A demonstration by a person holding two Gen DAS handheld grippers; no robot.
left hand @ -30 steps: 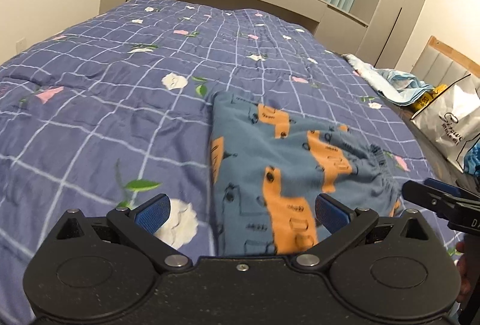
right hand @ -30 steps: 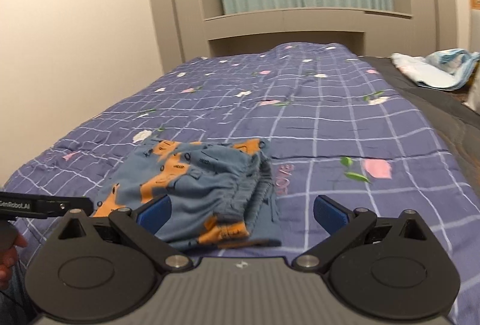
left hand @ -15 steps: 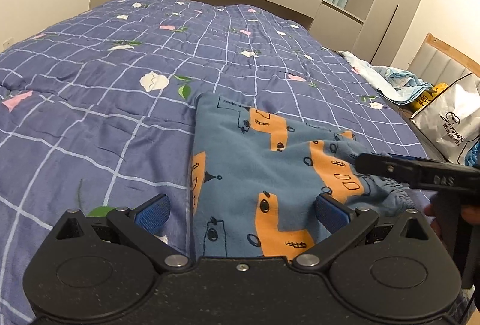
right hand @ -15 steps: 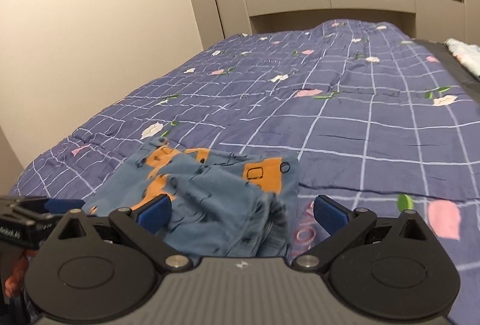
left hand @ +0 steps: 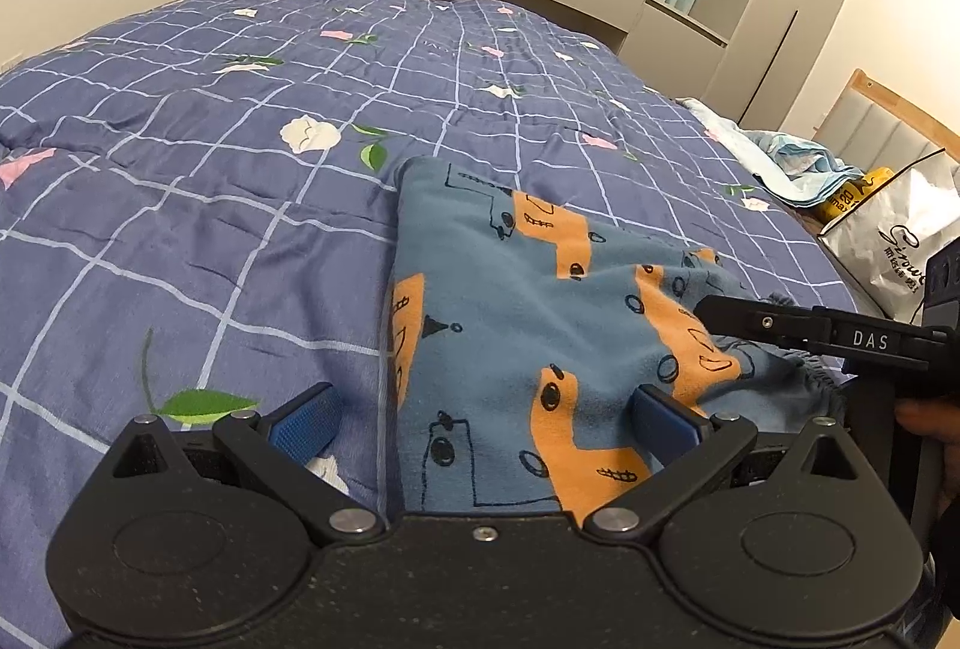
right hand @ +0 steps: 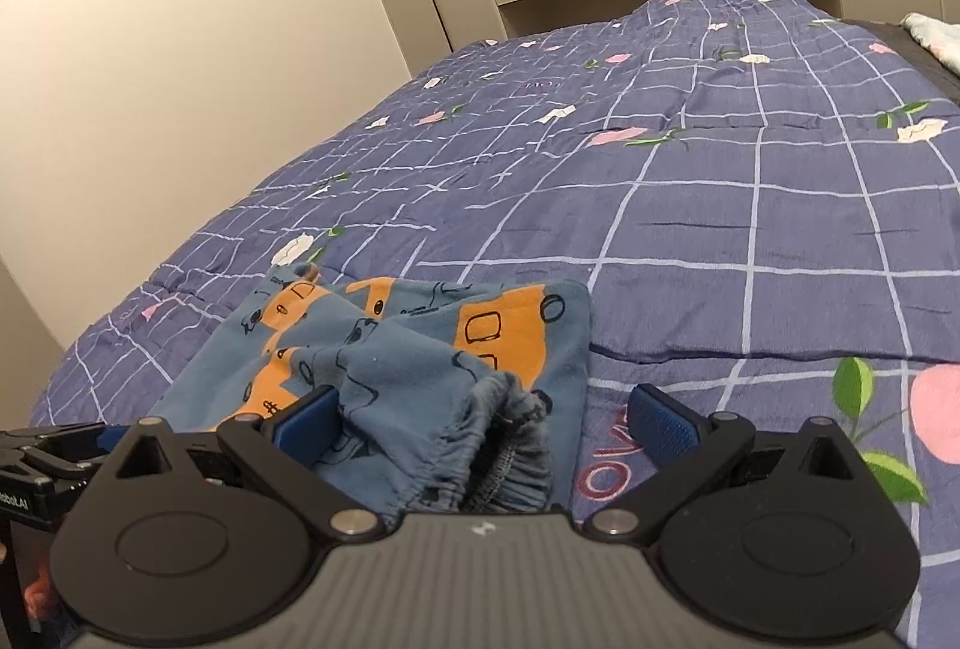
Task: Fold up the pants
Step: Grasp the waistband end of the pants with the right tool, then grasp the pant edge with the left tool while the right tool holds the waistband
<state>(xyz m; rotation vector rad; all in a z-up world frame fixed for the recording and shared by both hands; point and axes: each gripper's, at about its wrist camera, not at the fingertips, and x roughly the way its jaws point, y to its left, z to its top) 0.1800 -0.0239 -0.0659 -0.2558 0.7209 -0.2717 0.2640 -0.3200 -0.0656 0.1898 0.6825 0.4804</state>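
From the left wrist, the pants [left hand: 540,325] lie on the quilt [left hand: 180,205] near its front edge, already doubled into a compact bundle with a fairly straight left side and far edge. The left gripper [left hand: 486,418] hovers low over the near end with its blue pads spread wide, one over bare quilt and one over the cloth, holding nothing. The right gripper [left hand: 810,334] reaches in from the right above the rumpled waistband side; whether it touches the cloth cannot be told from here.

From the right wrist, the elastic waistband [right hand: 480,457] sits bunched and gaping between the spread pads of the right gripper [right hand: 483,424], which also grips nothing. The top layer here is creased and humped rather than flat (the far right corner lies neater). The left gripper [right hand: 54,445] shows at the left edge.

By my reading, at least one fold is done; what remains is probably a grasp at the near edge for one more fold, or smoothing the loose waistband, since the bundle is small but untidy on the right
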